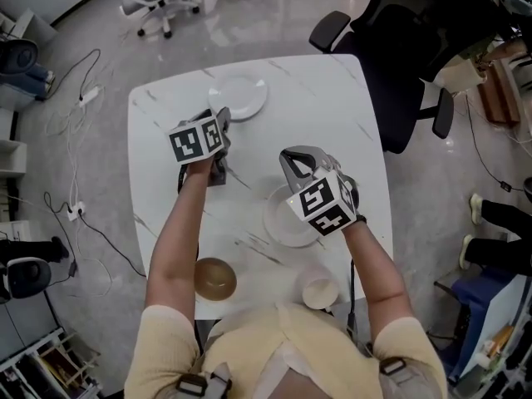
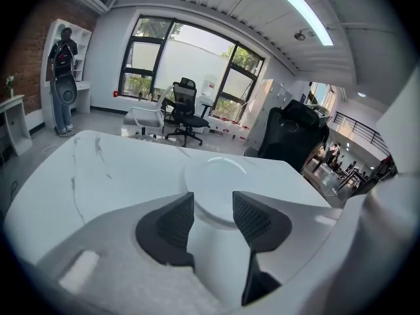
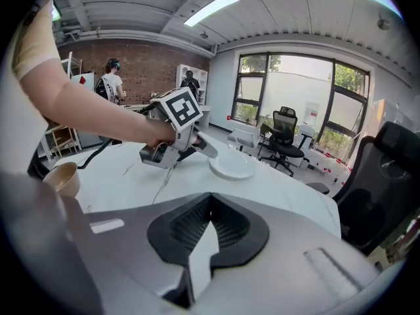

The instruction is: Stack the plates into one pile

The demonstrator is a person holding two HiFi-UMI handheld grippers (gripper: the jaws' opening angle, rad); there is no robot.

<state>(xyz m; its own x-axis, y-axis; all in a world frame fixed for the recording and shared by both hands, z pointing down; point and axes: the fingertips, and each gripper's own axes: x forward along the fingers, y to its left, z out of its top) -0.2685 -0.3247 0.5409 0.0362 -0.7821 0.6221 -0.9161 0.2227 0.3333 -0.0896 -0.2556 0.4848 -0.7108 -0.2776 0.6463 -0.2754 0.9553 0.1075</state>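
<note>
The table (image 1: 332, 106) carries two white plates, one brown bowl (image 1: 215, 278) and one pale cup (image 1: 319, 292), and two grippers are in use. The far plate (image 1: 238, 96) lies flat and face up near the far edge, left of centre. The near plate (image 1: 278, 214) lies flat and face up toward the near right, well apart from the far plate. Both plates are round, so neither has a long axis. The bowl and cup stand at the near edge, with the bowl to the left. Both forearms reach away from the body, and each gripper tilts down toward the far side. The left gripper (image 1: 221, 119) sits just short of the far plate with its jaws spread and empty, and the plate rim shows beyond the gap. The right gripper (image 1: 293, 160) is over the near plate's far edge, its jaws pressed together on nothing.
</note>
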